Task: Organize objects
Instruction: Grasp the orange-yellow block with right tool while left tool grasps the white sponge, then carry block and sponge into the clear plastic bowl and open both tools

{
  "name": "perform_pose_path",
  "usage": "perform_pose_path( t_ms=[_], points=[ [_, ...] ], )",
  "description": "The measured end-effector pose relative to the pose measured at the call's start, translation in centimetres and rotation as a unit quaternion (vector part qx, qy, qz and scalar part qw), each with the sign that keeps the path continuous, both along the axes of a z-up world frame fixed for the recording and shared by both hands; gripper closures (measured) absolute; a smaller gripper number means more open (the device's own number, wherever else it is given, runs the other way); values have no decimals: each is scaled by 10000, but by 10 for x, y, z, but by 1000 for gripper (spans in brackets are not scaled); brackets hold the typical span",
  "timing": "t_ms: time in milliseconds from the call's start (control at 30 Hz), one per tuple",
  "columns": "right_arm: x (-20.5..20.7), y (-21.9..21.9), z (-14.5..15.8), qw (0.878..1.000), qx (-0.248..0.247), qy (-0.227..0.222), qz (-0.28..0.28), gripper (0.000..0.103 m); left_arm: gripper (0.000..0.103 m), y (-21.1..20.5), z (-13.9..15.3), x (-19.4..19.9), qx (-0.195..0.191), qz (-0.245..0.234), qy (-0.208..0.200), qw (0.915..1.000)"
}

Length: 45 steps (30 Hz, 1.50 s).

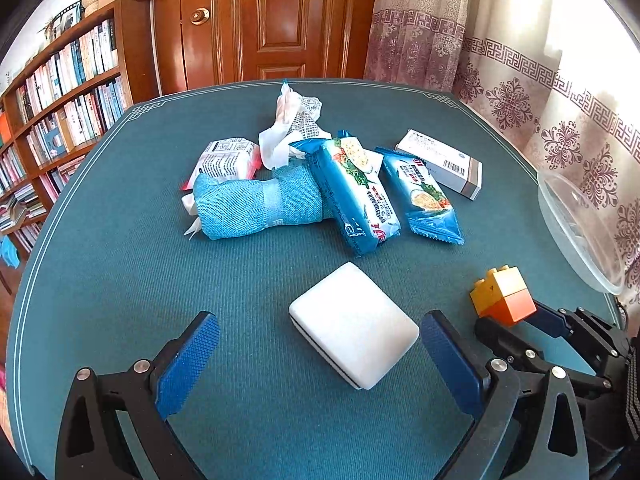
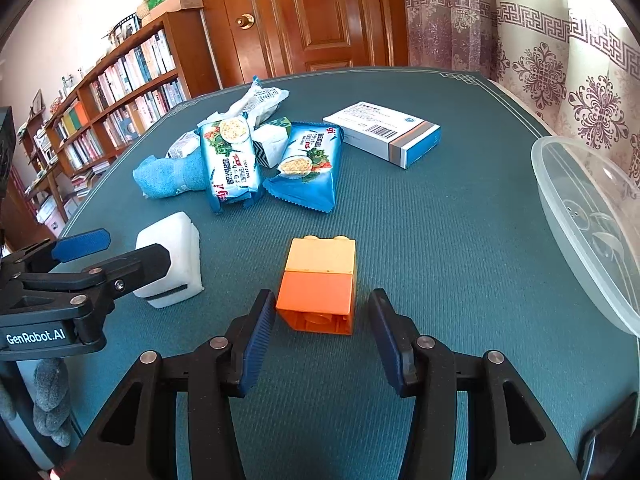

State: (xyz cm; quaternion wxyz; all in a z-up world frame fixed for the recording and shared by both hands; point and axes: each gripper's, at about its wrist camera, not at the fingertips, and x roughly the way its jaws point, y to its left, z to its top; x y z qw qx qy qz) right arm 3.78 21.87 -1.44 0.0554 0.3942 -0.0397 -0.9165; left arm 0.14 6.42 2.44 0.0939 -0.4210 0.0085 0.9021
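Here, a round table (image 2: pixel 440 240) under teal cloth stands before a brown wooden door (image 2: pixel 320 12), with a bookshelf (image 2: pixel 120 92) off to one side and a patterned curtain (image 2: pixel 560 72) to the other. The toy block stack (image 2: pixel 320 280), yellow on orange, lies tipped over just in front of the right gripper (image 2: pixel 322 336), its long axis running away from the fingers, studs pointing toward the door. The jaws stand partly apart on either side of the orange end; the left pad seems to touch, the right shows a gap. Left of the stack, the left gripper (image 1: pixel 320 344) gapes wide around one white box (image 1: pixel 354 326), untouched. Beyond the stack lie two blue snack packets (image 2: pixel 232 160), one carton (image 2: pixel 384 134), one blue cloth roll (image 2: pixel 168 176). One clear plastic tub (image 2: pixel 588 216) sits right of it.
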Motion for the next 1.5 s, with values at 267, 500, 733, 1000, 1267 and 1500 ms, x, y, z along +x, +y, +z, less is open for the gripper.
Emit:
perform_pose_path(
  t_ms=[267, 500, 733, 1000, 1267, 1500],
  points=[
    [0, -1, 0, 10000, 47, 8, -14, 53, 0, 2, -10, -15, 274, 103, -337, 9990],
    [0, -2, 0, 9999, 139, 4, -20, 53, 16, 7, -12, -11, 444, -51, -412, 9982],
    [0, 2, 1, 10000, -12, 21, -51, 61, 44, 7, -5, -7, 855, -253, -445, 9950],
    [4, 8, 7, 9998, -188, 85, -5, 70, 48, 2, 7, -3, 853, -126, -260, 9959],
    [16, 34, 30, 9988, -191, 365, -257, 70, 48, 17, 14, 0, 643, -254, -103, 9976],
    [29, 86, 49, 9940, -60, 575, -925, 70, 48, 37, 23, 1, 542, -506, -4, 9972]
  ],
)
